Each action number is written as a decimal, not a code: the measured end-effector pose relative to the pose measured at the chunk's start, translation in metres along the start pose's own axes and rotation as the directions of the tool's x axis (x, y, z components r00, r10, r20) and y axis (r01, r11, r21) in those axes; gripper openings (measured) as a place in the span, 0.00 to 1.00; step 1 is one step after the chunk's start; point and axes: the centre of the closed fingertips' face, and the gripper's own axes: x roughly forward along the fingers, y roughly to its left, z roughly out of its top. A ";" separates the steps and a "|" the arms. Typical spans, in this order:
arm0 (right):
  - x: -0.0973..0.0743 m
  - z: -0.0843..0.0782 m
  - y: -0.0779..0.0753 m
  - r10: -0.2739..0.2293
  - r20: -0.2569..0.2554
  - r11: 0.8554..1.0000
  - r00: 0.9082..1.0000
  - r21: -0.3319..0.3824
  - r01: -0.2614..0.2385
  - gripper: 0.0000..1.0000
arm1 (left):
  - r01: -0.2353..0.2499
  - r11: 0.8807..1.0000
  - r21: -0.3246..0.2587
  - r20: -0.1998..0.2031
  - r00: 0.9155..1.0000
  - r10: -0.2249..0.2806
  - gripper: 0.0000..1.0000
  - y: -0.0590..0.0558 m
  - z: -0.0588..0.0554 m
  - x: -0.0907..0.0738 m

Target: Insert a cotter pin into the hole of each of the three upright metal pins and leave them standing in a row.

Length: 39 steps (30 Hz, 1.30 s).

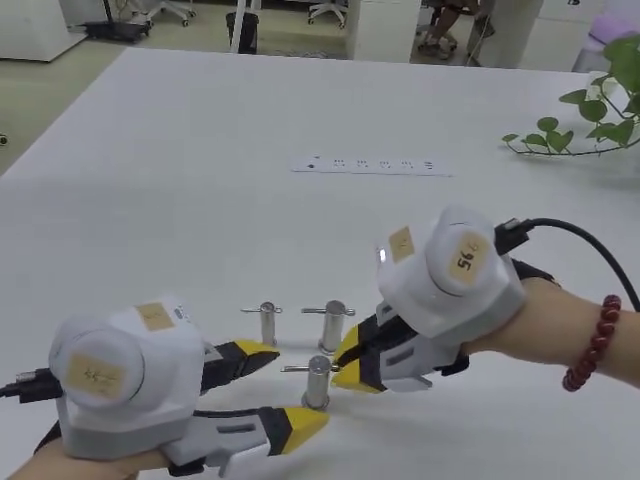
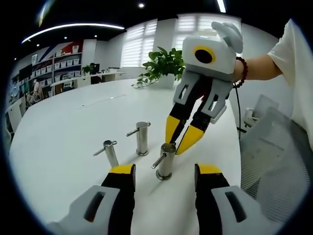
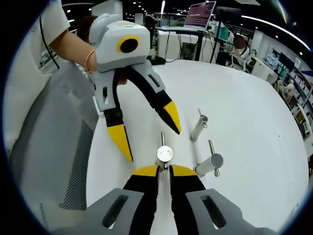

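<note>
Silver metal pins, three short upright cylinders, are set on a white counter (image 1: 200,150) close to its near edge. The back left pin (image 1: 267,325) and the back right pin (image 1: 333,328) stand side by side, and the nearest metal pin (image 1: 318,385) is placed forward of them, so a triangle rather than a straight row is formed. Each pin is crossed near its top by a thin steel wire cotter pin. The nearest cotter pin (image 1: 296,369) juts out toward the counter's left edge.

A right hand-held gripper (image 1: 340,368), white-bodied with black, yellow-tipped jaws, is held level with that pin's hole on the opposite side. Its jaws are drawn almost together and appear to be pinching the cotter pin's head end, probably so the wire can be pushed fully through.

A left hand-held gripper (image 1: 290,385) of the same make is held low at the near edge. Its jaws are spread wide with nothing between them, and the nearest metal pin lies just beyond the gap, untouched. It is judged to be kept there to steady the pin should it tip.

A white power strip (image 1: 372,165) lies well apart toward the far edge. Green plant leaves (image 1: 590,110) are seen at the right edge.
</note>
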 end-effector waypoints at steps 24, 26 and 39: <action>0.013 0.013 -0.001 0.017 0.104 0.999 0.994 0.048 -0.022 0.17 | -0.033 0.999 0.005 0.051 0.998 0.032 0.58 0.003 0.010 -0.019; 0.014 0.013 0.000 0.021 0.107 0.998 0.994 0.048 -0.026 0.16 | -0.035 0.999 0.005 0.051 0.998 0.035 0.58 0.003 0.010 -0.019; 0.014 0.013 -0.001 0.015 0.126 0.999 0.992 0.045 -0.021 0.14 | -0.050 0.999 0.005 0.051 0.997 0.050 0.58 0.001 0.009 -0.023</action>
